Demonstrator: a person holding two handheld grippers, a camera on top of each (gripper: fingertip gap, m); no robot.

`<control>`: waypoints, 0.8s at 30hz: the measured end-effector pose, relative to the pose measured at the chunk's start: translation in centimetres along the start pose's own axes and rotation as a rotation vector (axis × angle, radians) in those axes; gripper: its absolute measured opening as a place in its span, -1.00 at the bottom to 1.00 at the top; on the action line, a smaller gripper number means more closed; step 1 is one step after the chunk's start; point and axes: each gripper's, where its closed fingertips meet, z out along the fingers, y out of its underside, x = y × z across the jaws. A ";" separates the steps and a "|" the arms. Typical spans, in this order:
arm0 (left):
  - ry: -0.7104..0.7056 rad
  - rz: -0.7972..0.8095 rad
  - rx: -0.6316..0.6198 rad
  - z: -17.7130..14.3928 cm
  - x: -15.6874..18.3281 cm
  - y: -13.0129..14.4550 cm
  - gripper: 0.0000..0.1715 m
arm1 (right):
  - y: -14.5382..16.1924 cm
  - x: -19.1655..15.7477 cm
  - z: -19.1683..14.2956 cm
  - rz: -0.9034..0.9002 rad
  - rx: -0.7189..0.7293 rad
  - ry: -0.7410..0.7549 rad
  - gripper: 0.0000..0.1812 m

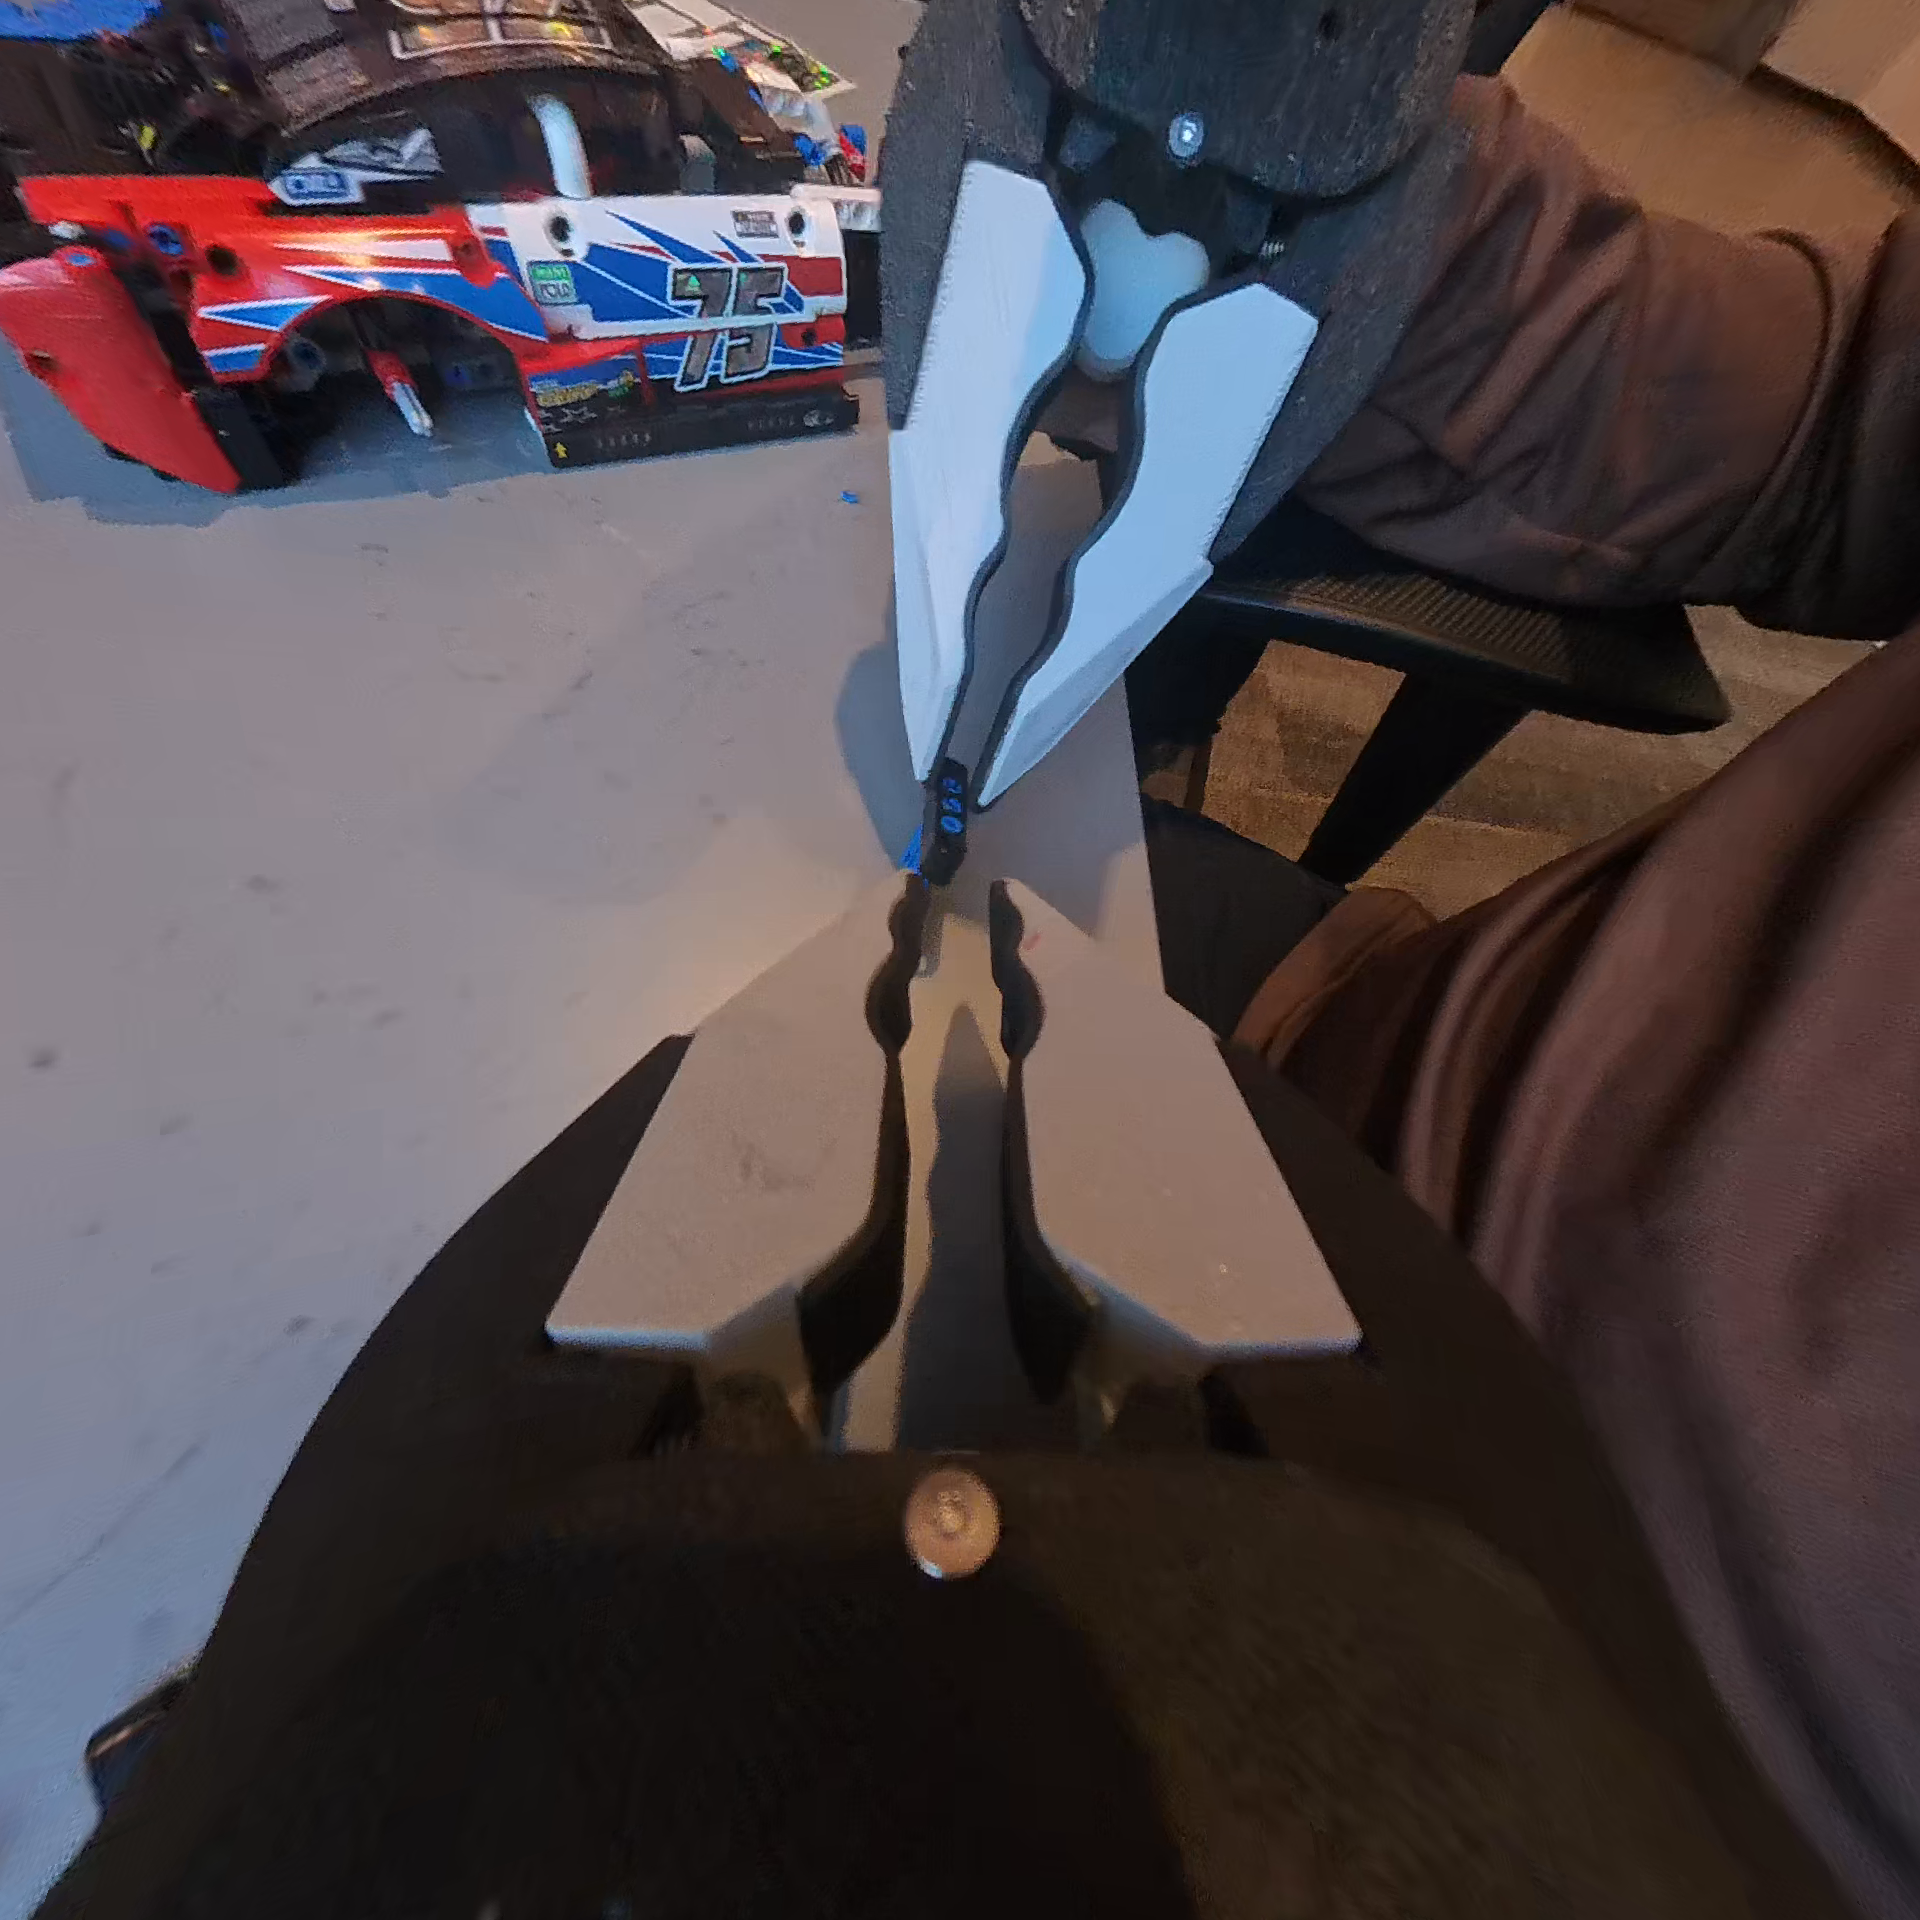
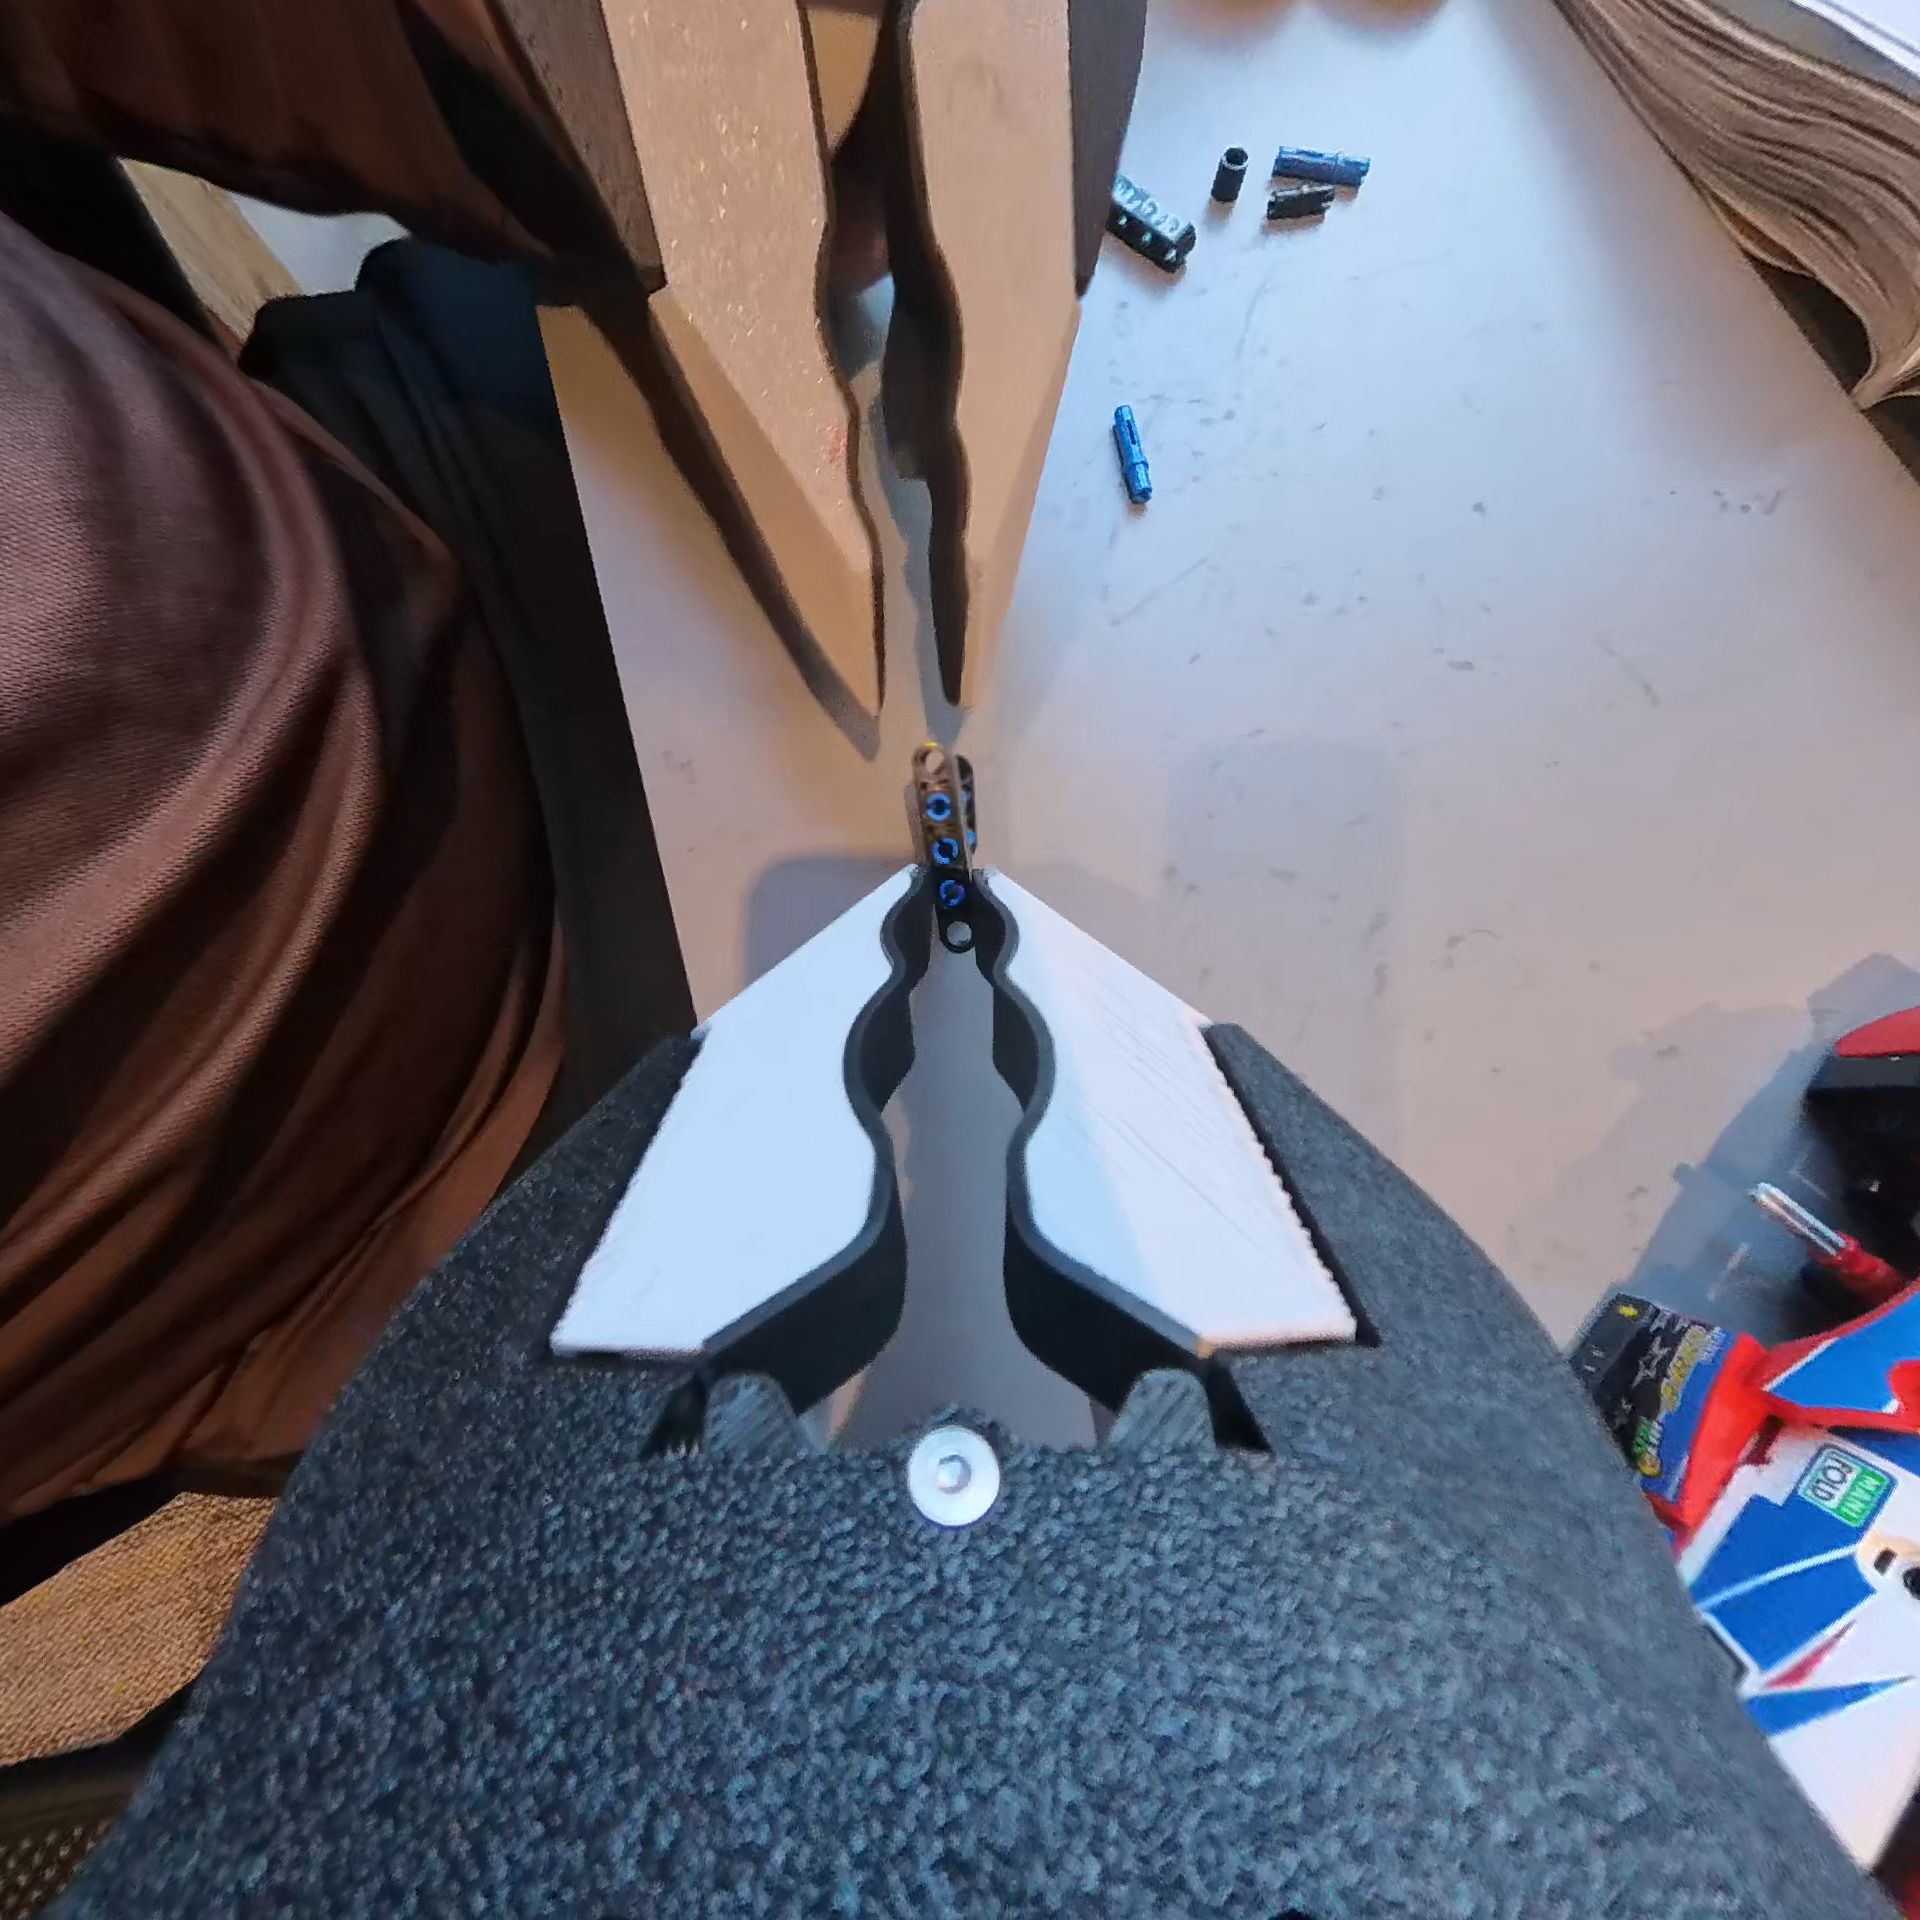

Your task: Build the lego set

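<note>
Two grippers meet tip to tip over the near edge of a pale, scuffed table. Each has white wedge-shaped fingers with wavy black rubber inner pads, set in a dark, grainy-textured body with a silver screw.

The right gripper pinches a short black lego beam at one end; the beam is flat, with rounded ends and a row of round holes, several ringed in blue by pins seated in them. It stands up out of the fingertips, held clear above the table. In the left wrist view the same beam pokes out of the right gripper's tips, angled down toward the left gripper.

The left gripper's fingers stand slightly parted with nothing between them, its tips just short of the beam's free end.

Loose parts lie well apart farther along the table: a blue pin, another blue pin, a black sleeve, a short black beam. A partly built red, white and blue race car of glossy stickered panels sits across the table, wheel arch bare. Brown fabric sleeves fill the side of both views.
</note>
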 end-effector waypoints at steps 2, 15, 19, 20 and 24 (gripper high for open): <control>-0.014 -0.013 0.000 -0.4 -0.4 0.2 -0.89 | -0.1 -0.1 0.1 -0.004 0.000 -0.004 -0.92; -0.054 0.016 -0.008 -0.6 -0.9 0.4 -0.89 | -0.8 0.0 0.0 -0.025 -0.002 0.001 -0.92; -0.058 0.025 -0.011 -0.6 -0.8 0.4 -0.90 | -1.2 0.2 -0.3 -0.030 0.008 0.006 -0.92; -0.060 0.025 -0.007 -0.6 -0.9 0.4 -0.90 | -1.3 0.3 -0.4 -0.028 0.016 0.004 -0.92; -0.083 0.026 0.029 -1.0 -1.1 0.0 -0.92 | -1.3 0.3 -0.5 -0.020 0.037 -0.004 -0.92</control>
